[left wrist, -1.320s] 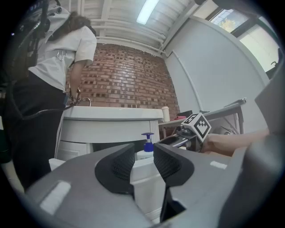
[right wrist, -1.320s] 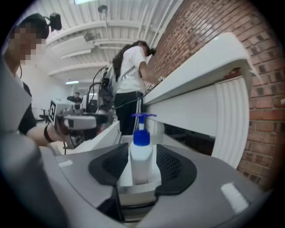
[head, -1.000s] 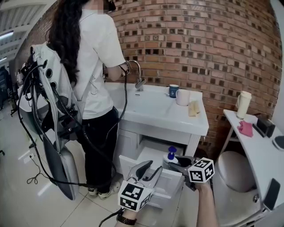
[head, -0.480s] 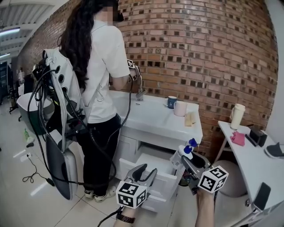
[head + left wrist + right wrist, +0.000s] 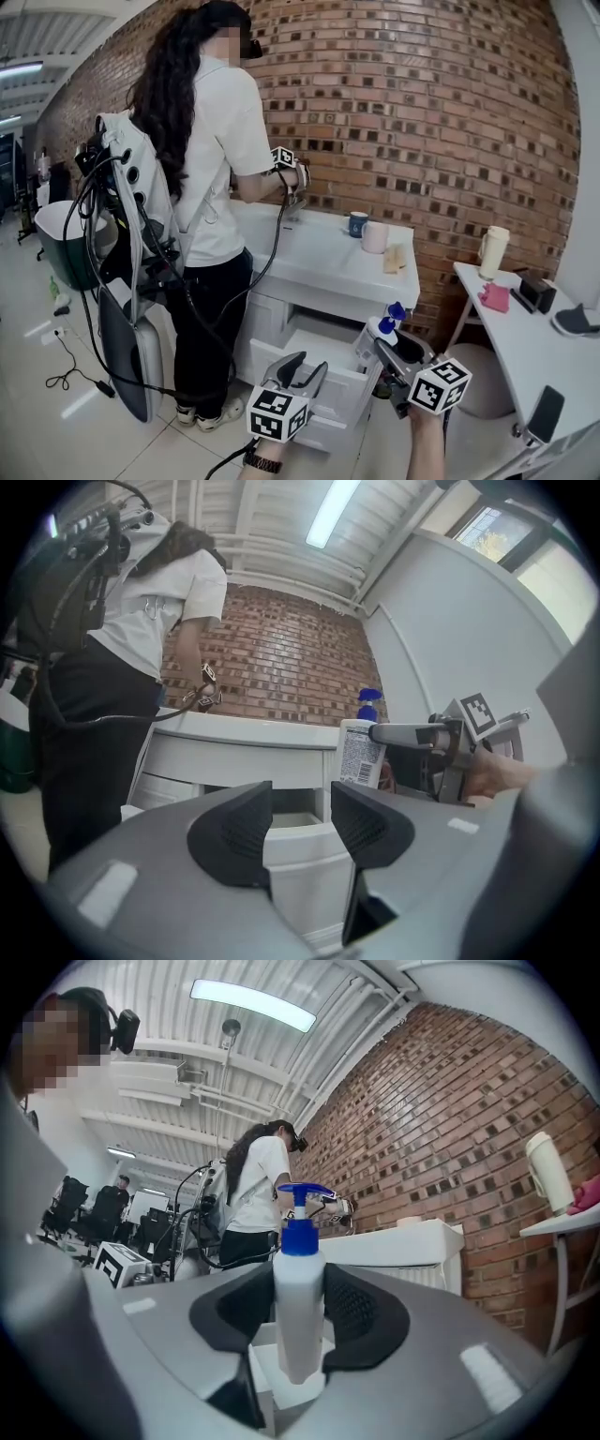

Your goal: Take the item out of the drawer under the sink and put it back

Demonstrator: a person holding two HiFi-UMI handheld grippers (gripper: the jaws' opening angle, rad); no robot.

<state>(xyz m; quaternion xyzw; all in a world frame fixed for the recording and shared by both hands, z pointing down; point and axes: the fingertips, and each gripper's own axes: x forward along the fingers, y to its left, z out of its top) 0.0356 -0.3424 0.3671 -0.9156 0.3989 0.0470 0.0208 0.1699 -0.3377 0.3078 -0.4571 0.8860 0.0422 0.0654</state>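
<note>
At far left, noted a person (image 5: 211, 159) in a white top standing against the sink vanity (image 5: 328, 262), cabled pack on back, crowding its left side. Further right, blue mug (image 5: 357, 223) and pale mug (image 5: 375, 237) on the white countertop, brick wall (image 5: 450, 112) behind. Drawer (image 5: 323, 370) under the sink standing open. Left gripper (image 5: 302, 366) low before the drawer front, jaws apart, nothing between. Right gripper (image 5: 302, 1326) raised, jaws clamped on pump bottle (image 5: 300, 1279), outside the drawer, above its right corner. Far right, side table (image 5: 511, 323) bearing a cup (image 5: 491, 251).
</note>
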